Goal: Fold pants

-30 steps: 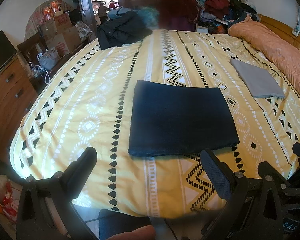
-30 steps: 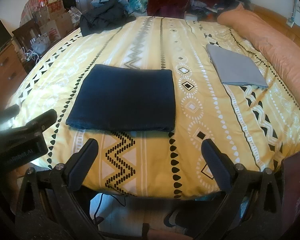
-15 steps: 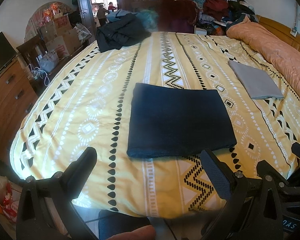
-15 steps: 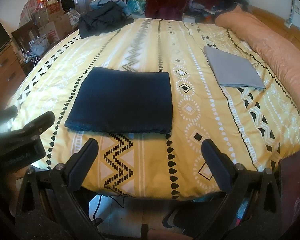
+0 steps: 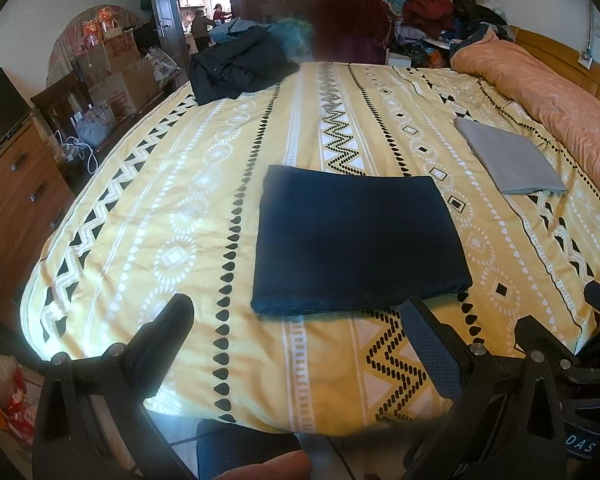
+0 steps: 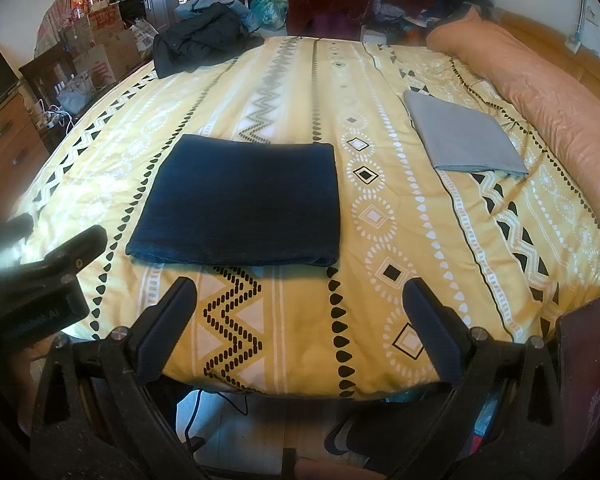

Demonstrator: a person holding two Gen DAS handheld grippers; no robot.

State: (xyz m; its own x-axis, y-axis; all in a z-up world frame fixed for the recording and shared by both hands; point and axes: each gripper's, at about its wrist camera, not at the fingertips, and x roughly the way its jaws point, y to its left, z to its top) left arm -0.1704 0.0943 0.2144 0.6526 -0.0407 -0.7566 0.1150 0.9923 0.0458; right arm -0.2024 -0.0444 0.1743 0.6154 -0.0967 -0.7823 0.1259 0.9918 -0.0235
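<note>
1. Both claws gape wide and empty: left claw, right claw.
2. One pair of dark pants, folded square, lies on the bed.
3. One folded grey cloth lies well apart.

Both wrist views from the bed's foot edge, facing across it, sharing the folded pants.

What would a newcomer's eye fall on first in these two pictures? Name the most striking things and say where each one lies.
The yellow patterned bedspread fills both views. A dark blue folded pair of pants lies flat near the bed's front edge, with a smaller grey folded cloth further back to its right, beside a long orange quilt. Both grippers, left and right, are open before the front edge, holding nothing.
</note>
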